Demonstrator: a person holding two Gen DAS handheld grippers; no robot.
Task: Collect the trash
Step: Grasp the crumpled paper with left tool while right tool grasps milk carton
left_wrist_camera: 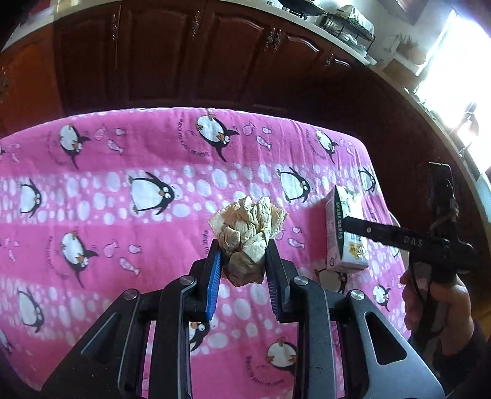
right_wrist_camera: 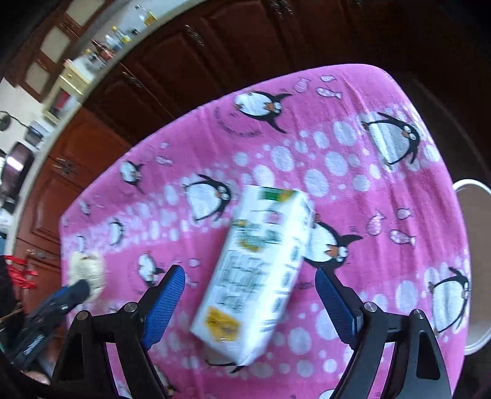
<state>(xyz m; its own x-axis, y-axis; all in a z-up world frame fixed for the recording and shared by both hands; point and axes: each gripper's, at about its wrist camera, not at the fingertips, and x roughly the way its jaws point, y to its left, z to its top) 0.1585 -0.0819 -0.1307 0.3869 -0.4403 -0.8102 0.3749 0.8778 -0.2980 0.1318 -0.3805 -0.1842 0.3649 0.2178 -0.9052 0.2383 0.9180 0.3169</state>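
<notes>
My left gripper (left_wrist_camera: 242, 248) is shut on a crumpled beige paper wad (left_wrist_camera: 248, 230) and holds it above the pink penguin tablecloth (left_wrist_camera: 122, 199). The wad also shows in the right wrist view (right_wrist_camera: 87, 270) at the far left, with the left gripper under it. A white milk carton (right_wrist_camera: 257, 270) lies on the cloth between the open fingers of my right gripper (right_wrist_camera: 250, 273); the fingers are apart from it on both sides. The carton shows in the left wrist view (left_wrist_camera: 346, 230) with the right gripper's finger (left_wrist_camera: 380, 233) across it.
A white bin or bucket rim (right_wrist_camera: 472, 190) stands beyond the table's right edge. Dark wood cabinets (left_wrist_camera: 184, 52) run behind the table, with a cluttered counter and dish rack (left_wrist_camera: 346, 21) above. A bright window (left_wrist_camera: 460, 70) is at the right.
</notes>
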